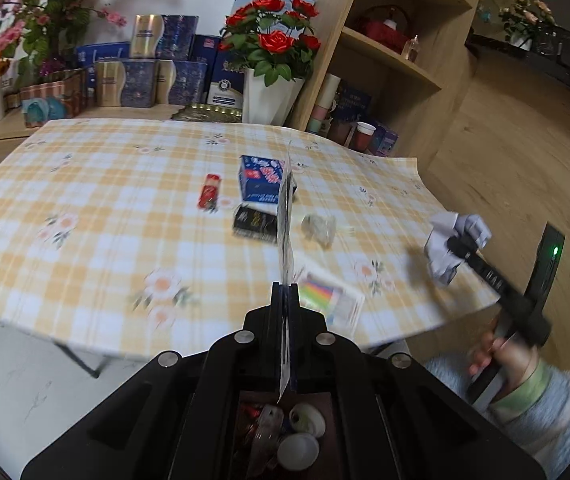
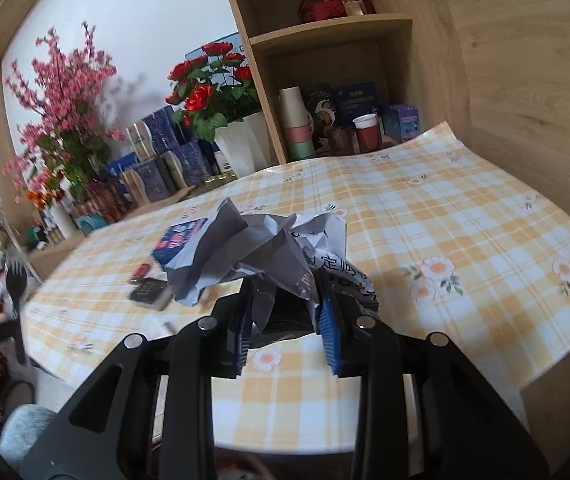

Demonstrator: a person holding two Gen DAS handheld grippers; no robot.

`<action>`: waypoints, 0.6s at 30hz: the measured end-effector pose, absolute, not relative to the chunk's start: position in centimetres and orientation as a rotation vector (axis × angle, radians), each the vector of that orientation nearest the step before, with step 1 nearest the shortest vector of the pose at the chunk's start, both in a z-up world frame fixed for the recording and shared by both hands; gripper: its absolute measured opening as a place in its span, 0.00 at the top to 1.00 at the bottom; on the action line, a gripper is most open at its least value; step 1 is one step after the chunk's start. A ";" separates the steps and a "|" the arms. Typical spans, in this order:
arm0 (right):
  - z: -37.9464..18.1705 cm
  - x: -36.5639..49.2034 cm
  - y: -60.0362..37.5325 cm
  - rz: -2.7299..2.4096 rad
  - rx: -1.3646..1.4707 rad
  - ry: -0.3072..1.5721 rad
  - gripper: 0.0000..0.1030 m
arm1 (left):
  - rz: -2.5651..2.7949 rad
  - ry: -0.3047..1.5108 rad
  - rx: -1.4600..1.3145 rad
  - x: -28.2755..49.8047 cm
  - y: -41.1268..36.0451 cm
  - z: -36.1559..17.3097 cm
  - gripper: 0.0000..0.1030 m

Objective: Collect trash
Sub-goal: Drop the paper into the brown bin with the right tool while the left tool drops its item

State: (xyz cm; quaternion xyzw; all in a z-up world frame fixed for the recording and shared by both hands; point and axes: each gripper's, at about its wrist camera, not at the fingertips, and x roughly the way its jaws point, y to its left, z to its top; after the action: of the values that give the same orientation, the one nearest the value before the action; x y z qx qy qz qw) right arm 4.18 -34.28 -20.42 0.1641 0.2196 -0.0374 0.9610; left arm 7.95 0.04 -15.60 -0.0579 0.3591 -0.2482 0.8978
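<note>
My left gripper point(image 1: 285, 286) is shut on a thin flat wrapper point(image 1: 286, 216) seen edge-on, held above the near table edge. Below it a bin point(image 1: 285, 436) holds trash. My right gripper point(image 2: 287, 276) is shut on a crumpled white-and-grey paper point(image 2: 261, 244) above the table; it also shows in the left wrist view point(image 1: 451, 246) at the right table edge. On the checked tablecloth point(image 1: 85, 200) lie a blue box point(image 1: 261, 178), a red wrapper point(image 1: 209, 192), a black packet point(image 1: 255, 222), a clear crumpled wrapper point(image 1: 319, 230) and a rainbow card point(image 1: 331, 300).
Flower vases point(image 1: 271, 96) and blue gift boxes point(image 1: 153, 80) stand behind the table. A wooden shelf point(image 1: 389, 60) with cups is at the far right. A black fork point(image 2: 16, 280) stands at the left edge of the right wrist view.
</note>
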 end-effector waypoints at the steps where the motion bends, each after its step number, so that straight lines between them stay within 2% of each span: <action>1: -20.3 3.5 -34.2 -0.064 0.346 0.452 0.69 | -0.515 0.741 -0.121 7.0 0.8 -15.8 0.97; 6: -20.3 0.0 -31.6 0.064 0.385 0.520 0.69 | -0.512 0.747 -0.147 3.7 3.3 -17.0 0.97; 18: -24.5 -3.4 -19.7 0.386 0.133 0.764 0.67 | -0.535 0.763 -0.207 0.3 4.1 -19.6 0.97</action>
State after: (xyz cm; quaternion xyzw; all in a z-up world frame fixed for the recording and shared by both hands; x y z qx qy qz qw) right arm -3.38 -19.73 -24.48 0.0643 0.3702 0.1870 0.9076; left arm 0.28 4.14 -19.57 -0.0997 0.3673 -0.2574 0.8882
